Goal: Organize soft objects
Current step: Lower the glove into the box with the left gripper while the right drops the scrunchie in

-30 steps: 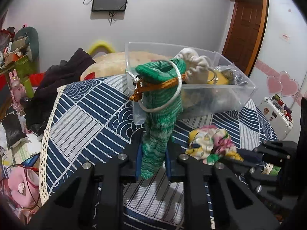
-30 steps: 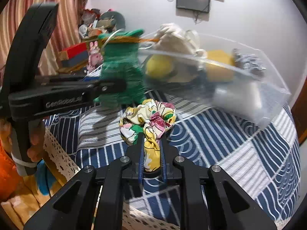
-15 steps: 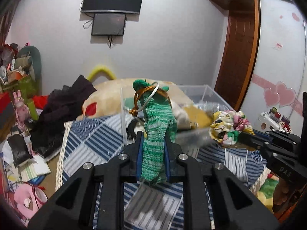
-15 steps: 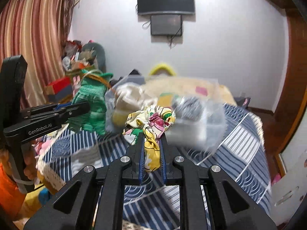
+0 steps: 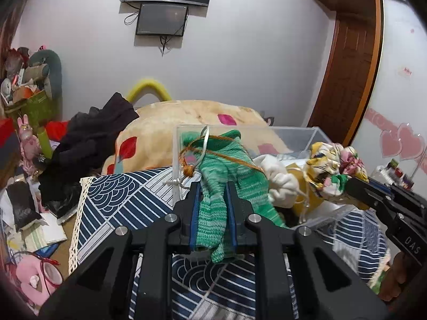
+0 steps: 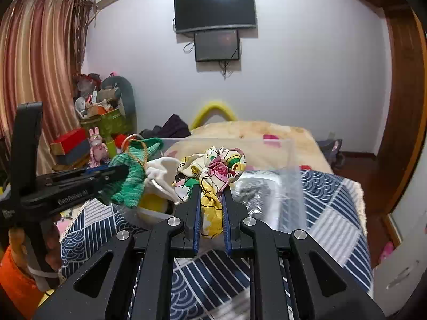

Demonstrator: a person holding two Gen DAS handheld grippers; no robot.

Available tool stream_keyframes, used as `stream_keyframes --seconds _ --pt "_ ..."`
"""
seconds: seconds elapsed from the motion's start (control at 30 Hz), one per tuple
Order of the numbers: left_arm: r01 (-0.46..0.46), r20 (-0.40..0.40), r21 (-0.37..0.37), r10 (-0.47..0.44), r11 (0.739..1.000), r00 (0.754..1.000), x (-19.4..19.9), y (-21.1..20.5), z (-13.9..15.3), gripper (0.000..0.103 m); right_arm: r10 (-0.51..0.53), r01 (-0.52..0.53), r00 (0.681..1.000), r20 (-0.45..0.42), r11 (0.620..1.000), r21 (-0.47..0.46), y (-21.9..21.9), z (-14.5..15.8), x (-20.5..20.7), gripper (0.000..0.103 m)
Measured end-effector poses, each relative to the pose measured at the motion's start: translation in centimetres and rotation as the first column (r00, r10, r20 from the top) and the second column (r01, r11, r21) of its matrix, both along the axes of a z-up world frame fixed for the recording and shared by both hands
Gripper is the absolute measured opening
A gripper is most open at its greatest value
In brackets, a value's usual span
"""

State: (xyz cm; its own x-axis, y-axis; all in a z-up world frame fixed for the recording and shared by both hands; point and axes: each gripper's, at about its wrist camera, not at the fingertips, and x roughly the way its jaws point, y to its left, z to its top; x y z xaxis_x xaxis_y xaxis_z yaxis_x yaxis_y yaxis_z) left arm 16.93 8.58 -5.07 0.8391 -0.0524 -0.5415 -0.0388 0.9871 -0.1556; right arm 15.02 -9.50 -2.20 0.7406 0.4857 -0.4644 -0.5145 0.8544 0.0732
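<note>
With both items held above the clear bin (image 5: 315,136), the left gripper (image 5: 212,186) pinches the green knit piece (image 5: 232,176) and the right gripper (image 6: 210,189) the floral scrunchie (image 6: 213,165) (bin just ahead, below; right looks nearer).

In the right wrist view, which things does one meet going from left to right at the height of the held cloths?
Striped curtain → left gripper → green knitted piece → white cloth → floral scrunchie → clear plastic box → wooden door frame.
</note>
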Motion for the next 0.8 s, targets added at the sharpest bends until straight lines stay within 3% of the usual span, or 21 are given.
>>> stream_keyframes --seconds 0.17,0.43,0.8 --pt "0.005 -0.029 0.043 -0.004 0.999 1.0 1.4 -0.9 -1.1 0.018 0.017 -0.018 0.999 -0.044 1.0 -0.025 1.5 -1.0 1.5 0.012" --pt "0.015 -0.03 0.025 -0.014 1.0 0.999 0.9 -0.5 -1.4 0.019 0.015 -0.02 0.998 -0.067 0.997 -0.071 2.0 -2.3 1.3 0.016" --pt "0.028 0.038 0.032 -0.029 0.999 0.999 -2.3 -0.5 0.9 0.037 0.015 -0.016 1.0 -0.019 0.999 -0.036 -0.1 -0.3 -1.0 0.029"
